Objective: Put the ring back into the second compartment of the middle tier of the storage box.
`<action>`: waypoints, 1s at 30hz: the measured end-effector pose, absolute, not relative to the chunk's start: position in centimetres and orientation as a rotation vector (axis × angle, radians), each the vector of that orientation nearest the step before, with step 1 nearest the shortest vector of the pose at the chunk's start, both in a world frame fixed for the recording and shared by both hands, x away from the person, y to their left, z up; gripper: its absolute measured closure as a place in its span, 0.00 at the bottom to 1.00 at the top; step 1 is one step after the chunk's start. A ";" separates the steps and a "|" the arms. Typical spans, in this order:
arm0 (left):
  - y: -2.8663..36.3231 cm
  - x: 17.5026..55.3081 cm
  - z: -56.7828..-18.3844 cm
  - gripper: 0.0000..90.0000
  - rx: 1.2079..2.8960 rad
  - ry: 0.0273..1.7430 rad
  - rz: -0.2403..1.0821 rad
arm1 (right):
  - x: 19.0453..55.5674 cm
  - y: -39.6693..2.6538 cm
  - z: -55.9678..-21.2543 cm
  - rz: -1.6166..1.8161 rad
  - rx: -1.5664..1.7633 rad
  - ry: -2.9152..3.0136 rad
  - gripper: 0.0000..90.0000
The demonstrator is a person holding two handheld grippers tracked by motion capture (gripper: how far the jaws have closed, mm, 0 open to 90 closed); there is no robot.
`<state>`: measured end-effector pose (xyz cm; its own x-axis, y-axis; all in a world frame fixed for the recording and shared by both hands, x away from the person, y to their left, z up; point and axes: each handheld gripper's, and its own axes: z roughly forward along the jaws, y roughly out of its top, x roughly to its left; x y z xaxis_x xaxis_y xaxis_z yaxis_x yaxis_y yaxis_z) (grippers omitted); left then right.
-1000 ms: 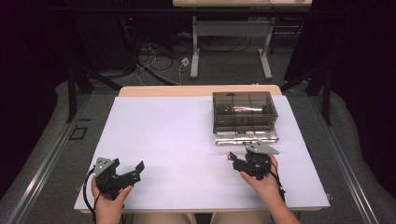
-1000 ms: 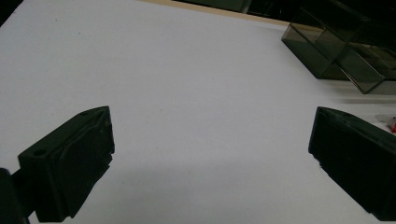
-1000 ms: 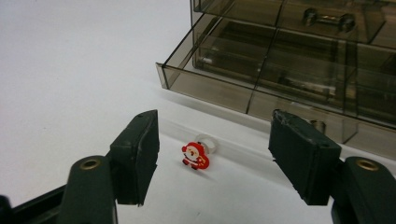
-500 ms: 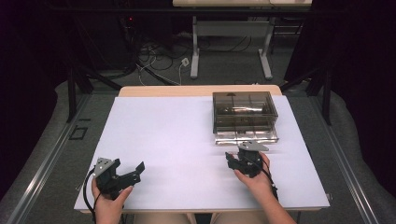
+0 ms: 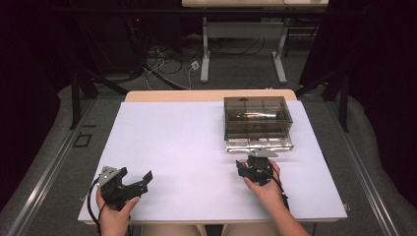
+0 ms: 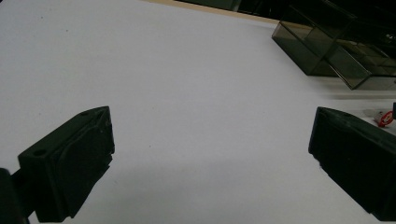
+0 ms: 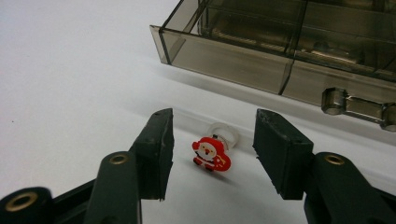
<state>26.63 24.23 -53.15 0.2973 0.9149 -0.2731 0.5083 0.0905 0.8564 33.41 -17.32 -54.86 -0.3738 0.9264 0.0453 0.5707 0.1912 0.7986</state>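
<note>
A: What stands behind the white-topped table [image 5: 177, 142]?

B: A light wooden edge [image 5: 196, 95] shows at its far side. Past it is grey floor [image 5: 162, 83] with loose cables [image 5: 167, 61] and a white plug [image 5: 195, 64].

A: Any furniture?

B: A second table [image 5: 246, 3] at the back, on 2 pale metal legs [image 5: 205, 59]. Black stands [image 5: 78, 83] lean at the left.

A: And the light?

B: Dim. Dark curtains [image 5: 373, 73] close the right side, darkness the left [image 5: 29, 73], and 1 small red light [image 5: 138, 20] glows at the back.

the drawer box [image 7: 299, 51] is cut off by the right gripper view's edge
</note>
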 end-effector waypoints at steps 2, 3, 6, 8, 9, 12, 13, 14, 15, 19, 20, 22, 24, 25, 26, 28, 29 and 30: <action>24.2 26.6 -53.1 0.00 1.571 1.351 0.513 | 33.5 -17.3 -55.0 1.045 1.401 2.026 0.53; 24.2 26.6 -53.1 0.00 1.574 1.352 0.516 | 33.5 -17.3 -55.1 1.037 1.401 2.025 0.54; 24.2 26.6 -53.1 0.00 1.577 1.351 0.519 | 33.7 -17.2 -55.2 1.038 1.409 2.029 0.55; 24.2 26.6 -53.2 0.00 1.578 1.354 0.525 | 33.7 -17.2 -55.3 1.041 1.413 2.030 0.55; 24.2 26.6 -53.2 0.00 1.578 1.354 0.525 | 33.8 -17.1 -55.4 1.036 1.412 2.029 0.56; 24.2 26.6 -53.2 0.00 1.583 1.356 0.526 | 33.9 -17.1 -55.5 1.033 1.418 2.034 0.56; 24.2 26.6 -53.2 0.00 1.583 1.355 0.526 | 33.9 -17.1 -55.6 1.034 1.425 2.031 0.57; 24.2 26.6 -53.2 0.00 1.583 1.355 0.526 | 34.0 -17.1 -55.7 1.034 1.429 2.034 0.57; 24.2 26.6 -53.2 0.00 1.583 1.356 0.527 | 34.0 -17.1 -55.8 1.034 1.434 2.033 0.58; 24.2 26.6 -53.2 0.00 1.583 1.356 0.526 | 34.1 -17.1 -56.0 1.030 1.443 2.038 0.59; 24.2 26.6 -53.2 0.00 1.581 1.355 0.526 | 34.1 -17.1 -56.1 1.024 1.442 2.037 0.59; 24.2 26.6 -53.2 0.00 1.582 1.355 0.525 | 34.1 -17.1 -56.2 1.023 1.448 2.039 0.60; 24.2 26.6 -53.2 0.00 1.584 1.354 0.524 | 34.2 -17.1 -56.4 1.015 1.453 2.037 0.61; 24.2 26.7 -53.2 0.00 1.584 1.352 0.525 | 34.2 -17.1 -56.4 1.013 1.449 2.038 0.61; 24.2 26.7 -53.2 0.00 1.584 1.352 0.525 | 34.2 -17.1 -56.5 1.021 1.450 2.039 0.62; 24.2 26.7 -53.2 0.00 1.586 1.353 0.523 | 34.2 -17.1 -56.5 1.012 1.449 2.038 0.62; 24.2 26.7 -53.2 0.00 1.587 1.353 0.523 | 34.2 -17.1 -56.6 1.010 1.450 2.039 0.62; 24.2 26.7 -53.2 0.01 1.586 1.354 0.522 | 34.2 -17.1 -56.6 1.007 1.450 2.041 0.63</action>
